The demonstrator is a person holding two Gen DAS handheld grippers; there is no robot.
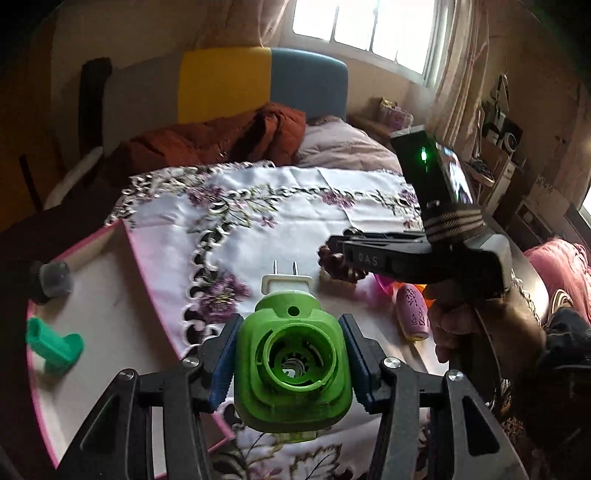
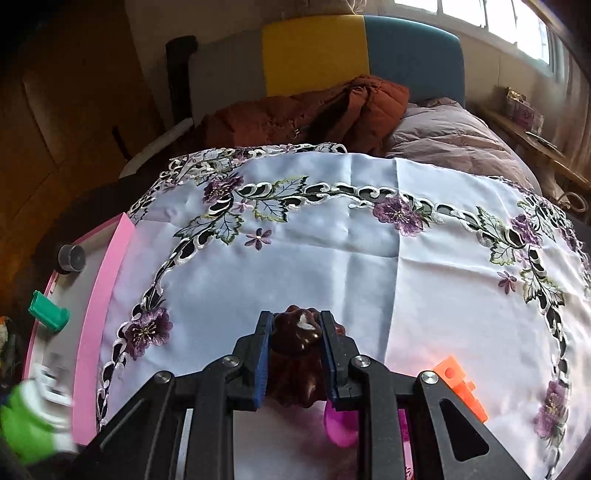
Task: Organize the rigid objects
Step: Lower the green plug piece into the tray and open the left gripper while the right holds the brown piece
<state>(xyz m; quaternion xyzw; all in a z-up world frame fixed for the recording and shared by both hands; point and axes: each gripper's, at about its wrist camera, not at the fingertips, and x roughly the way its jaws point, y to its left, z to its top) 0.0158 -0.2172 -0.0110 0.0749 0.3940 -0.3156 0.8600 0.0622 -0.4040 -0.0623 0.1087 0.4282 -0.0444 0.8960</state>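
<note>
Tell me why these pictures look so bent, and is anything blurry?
Both views are fisheye, so the tablecloth bulges and corners go black. Left wrist view: window glare, green plug-in device sharp. Right wrist view: that device smears at the left edge; brown figurine shows glints.

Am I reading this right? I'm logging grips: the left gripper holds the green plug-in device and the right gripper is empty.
Not quite. The left gripper does hold the green plug-in device, but the right gripper is not empty: the right wrist view shows its pads shut on a glossy brown figurine.
</note>
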